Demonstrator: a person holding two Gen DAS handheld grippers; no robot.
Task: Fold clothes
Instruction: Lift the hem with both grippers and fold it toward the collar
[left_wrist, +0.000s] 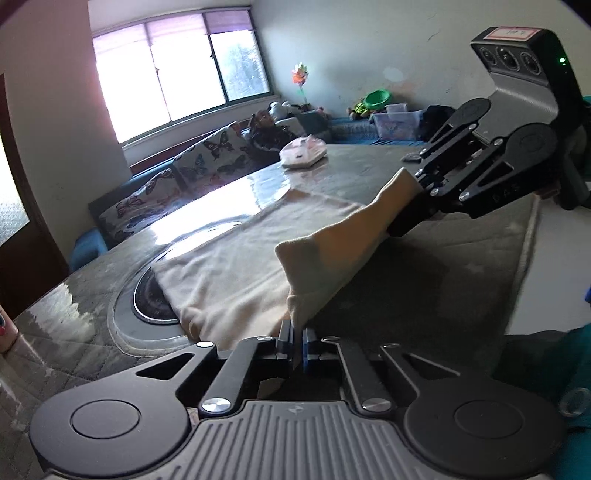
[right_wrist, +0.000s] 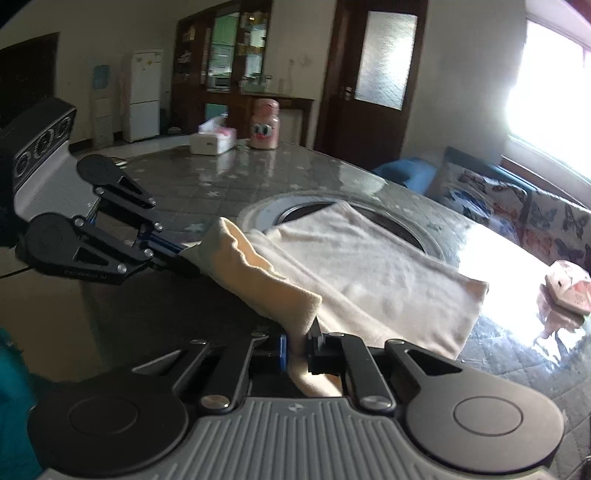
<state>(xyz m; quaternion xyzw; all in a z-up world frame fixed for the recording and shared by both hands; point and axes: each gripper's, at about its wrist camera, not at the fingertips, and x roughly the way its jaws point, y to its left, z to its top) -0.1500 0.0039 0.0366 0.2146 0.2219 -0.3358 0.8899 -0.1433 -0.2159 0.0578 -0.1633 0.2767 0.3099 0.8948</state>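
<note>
Cream cloth (left_wrist: 236, 273) edge apparently pinched between both grippers' fingers (left_wrist: 285, 334).

- Soft cream fabric garment (left_wrist: 236, 273): plain, unpatterned.
- Glossy grey quilted table cover (right_wrist: 207, 184): diamond stitching, pale stars.
- Sofa cushions (left_wrist: 207, 158): white, multicoloured butterflies.
- Round pink jar (right_wrist: 264, 125): cartoon eyes.
</note>
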